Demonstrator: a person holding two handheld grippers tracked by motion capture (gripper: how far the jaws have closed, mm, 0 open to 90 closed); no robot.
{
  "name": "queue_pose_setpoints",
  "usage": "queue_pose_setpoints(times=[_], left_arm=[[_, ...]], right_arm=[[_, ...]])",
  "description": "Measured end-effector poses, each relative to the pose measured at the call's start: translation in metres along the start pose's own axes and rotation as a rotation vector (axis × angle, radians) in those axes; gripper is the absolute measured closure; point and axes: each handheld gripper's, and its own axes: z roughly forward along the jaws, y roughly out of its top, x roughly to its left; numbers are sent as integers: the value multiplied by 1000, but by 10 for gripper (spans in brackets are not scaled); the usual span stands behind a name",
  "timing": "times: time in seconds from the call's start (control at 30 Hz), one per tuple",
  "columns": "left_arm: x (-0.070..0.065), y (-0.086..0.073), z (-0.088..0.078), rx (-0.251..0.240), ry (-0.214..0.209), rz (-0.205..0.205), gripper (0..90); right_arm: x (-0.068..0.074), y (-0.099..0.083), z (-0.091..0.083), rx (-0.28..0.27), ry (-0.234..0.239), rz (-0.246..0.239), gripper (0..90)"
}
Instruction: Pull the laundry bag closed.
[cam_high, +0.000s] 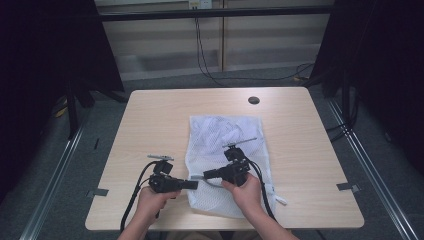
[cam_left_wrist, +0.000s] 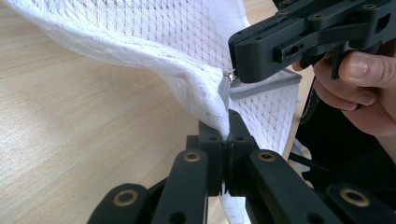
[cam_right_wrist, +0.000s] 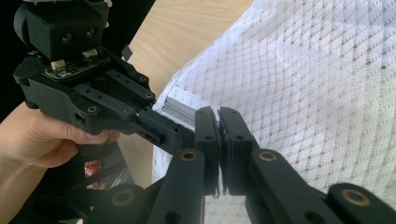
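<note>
Between both clamped tongs (cam_high: 196, 181), mesh bag's (cam_high: 225, 132) edge.

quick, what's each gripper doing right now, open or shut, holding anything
Left gripper: shut on the edge of the white mesh bag.
Right gripper: shut, pinching the mesh bag at its grey zipper end.

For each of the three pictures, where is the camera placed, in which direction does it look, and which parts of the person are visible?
High view: above the person's side, looking forward and down on the table; both forearms, the left gripper and the right gripper meet at the white mesh bag.
Left gripper view: on the left gripper, looking along its jaws, shut on the bag's edge; the right hand shows.
Right gripper view: on the right gripper, jaws shut at the bag's zipper; the left hand shows.
Shared: all show the bag.
</note>
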Motion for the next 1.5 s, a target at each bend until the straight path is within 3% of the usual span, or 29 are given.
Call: queue_pose_setpoints(times=[1.5], left_arm=[[2, 0, -3, -7, -2, -6, 883]], right_arm=[[-14, -3, -13, 5, -7, 12, 868]])
